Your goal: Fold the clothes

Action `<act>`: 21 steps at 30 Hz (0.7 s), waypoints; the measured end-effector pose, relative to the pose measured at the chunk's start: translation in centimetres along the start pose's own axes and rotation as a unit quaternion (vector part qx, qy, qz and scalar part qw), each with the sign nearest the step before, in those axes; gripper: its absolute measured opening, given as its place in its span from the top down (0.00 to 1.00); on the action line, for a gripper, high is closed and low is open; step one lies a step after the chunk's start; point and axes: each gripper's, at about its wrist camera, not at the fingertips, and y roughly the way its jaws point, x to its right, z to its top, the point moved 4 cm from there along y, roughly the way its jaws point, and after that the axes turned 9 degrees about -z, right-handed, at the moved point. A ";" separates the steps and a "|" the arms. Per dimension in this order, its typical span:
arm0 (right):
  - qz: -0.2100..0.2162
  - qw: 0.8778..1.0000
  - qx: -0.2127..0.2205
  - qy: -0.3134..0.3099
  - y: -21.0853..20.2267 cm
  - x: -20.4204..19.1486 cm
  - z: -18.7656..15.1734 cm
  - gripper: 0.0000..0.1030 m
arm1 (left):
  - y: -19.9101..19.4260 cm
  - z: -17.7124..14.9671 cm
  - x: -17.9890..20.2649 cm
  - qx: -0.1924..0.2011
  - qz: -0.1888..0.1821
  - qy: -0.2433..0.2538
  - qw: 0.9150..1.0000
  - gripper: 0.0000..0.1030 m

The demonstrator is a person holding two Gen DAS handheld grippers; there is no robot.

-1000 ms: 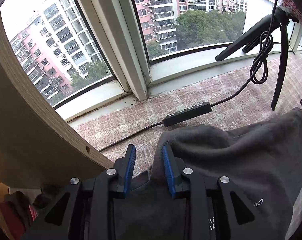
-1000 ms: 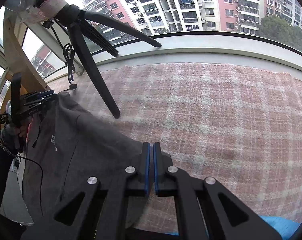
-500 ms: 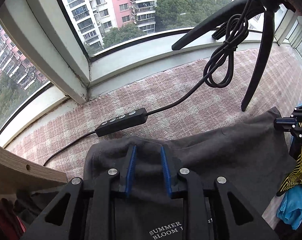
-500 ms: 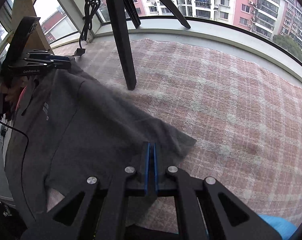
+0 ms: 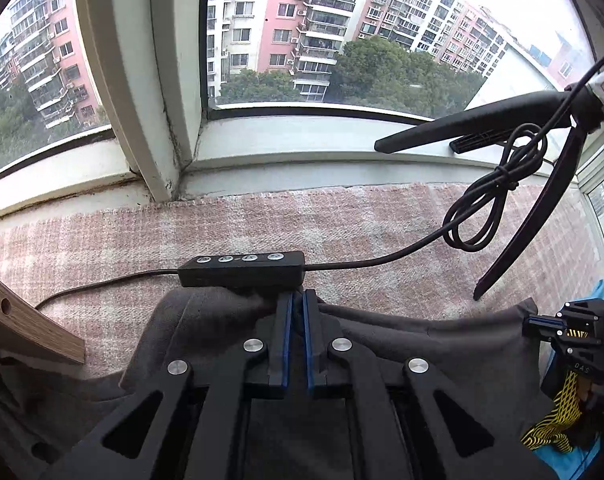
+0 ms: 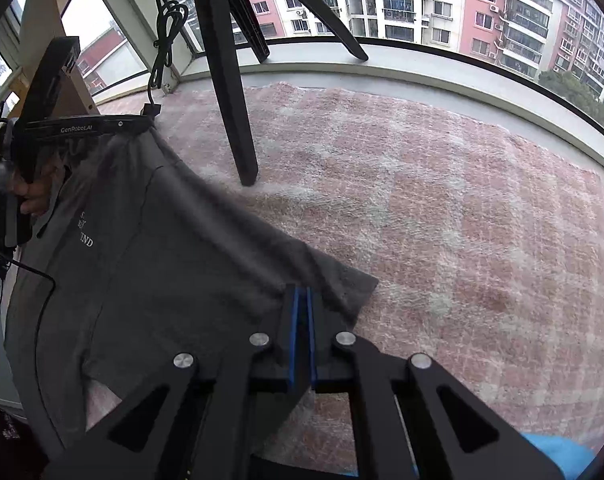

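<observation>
Gripping the dark grey T-shirt (image 6: 150, 264) at two places, a person spreads it over a pink checked blanket (image 6: 461, 220) that covers a window ledge. The left hand-held gripper (image 5: 296, 300) has just been closing: a second ago its blue pads stood apart around a ridge of cloth, and now they are pinched together on the shirt's far edge, right beside a black remote with four buttons (image 5: 242, 270) whose cable trails across the blanket. The right hand-held gripper (image 6: 302, 300) is clamped on the shirt's opposite corner, next to the blanket's bare middle. In the right wrist view the shirt lies mostly flat between the two grips, its white lettering facing up, and a black tripod leg (image 6: 230, 92) stands on the blanket just beyond the shirt's far edge. With both ends now held, the shirt seems ready to be pulled taut or lifted for a first fold. The remote touches or nearly touches the cloth by the left pads, so it may be dragged along when the shirt moves
</observation>
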 end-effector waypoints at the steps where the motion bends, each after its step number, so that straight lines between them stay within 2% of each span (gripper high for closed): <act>1: 0.001 1.000 -0.001 0.004 -0.1 0.1 0.1 0.96 | 0.4 0.0 -0.3 -0.013 -0.008 -0.008 1.000 0.95; 4: -0.003 1.000 0.001 0.011 -0.8 0.3 0.3 0.96 | 0.0 -0.3 1.2 -0.016 0.005 0.034 0.999 0.93; 6: 0.006 1.000 -0.001 0.015 -1.9 0.4 0.3 0.96 | -1.1 -0.6 2.4 -0.010 -0.001 0.062 0.998 0.83; 9: 0.003 1.000 -0.003 0.016 -3.0 1.0 0.3 0.95 | -3.2 -1.7 3.9 0.000 0.015 0.097 0.995 0.80; 11: -0.007 1.000 -0.004 0.016 -3.4 1.9 0.4 0.88 | -4.4 -3.2 5.6 0.005 0.007 0.116 0.993 0.80; 12: -0.003 1.000 -0.008 0.018 -3.3 2.4 0.4 0.74 | -4.6 -4.3 7.2 0.002 -0.006 0.131 0.991 0.80; 13: -0.002 1.000 -0.011 0.020 -3.0 2.8 0.6 0.61 | -4.3 -5.7 9.5 -0.006 -0.022 0.156 0.987 0.80; 14: 0.001 1.000 -0.015 0.022 -2.4 3.0 0.9 0.59 | -4.0 -7.2 11.8 -0.014 -0.039 0.181 0.983 0.80; 15: 0.006 0.999 -0.022 0.026 -1.8 3.1 1.0 0.59 | -3.6 -8.6 14.3 -0.023 -0.055 0.209 0.976 0.78; 18: 0.017 0.998 -0.041 0.035 -0.2 3.5 1.3 0.59 | -2.0 -12.8 22.3 -0.056 -0.093 0.302 0.947 0.75; 20: 0.014 0.999 -0.041 0.027 0.2 3.3 1.2 0.59 | -0.8 -14.0 25.1 -0.059 -0.089 0.329 0.938 0.74; 21: 0.013 0.999 -0.040 0.022 0.3 3.3 1.1 0.58 | -0.3 -14.1 26.0 -0.063 -0.099 0.323 0.939 0.75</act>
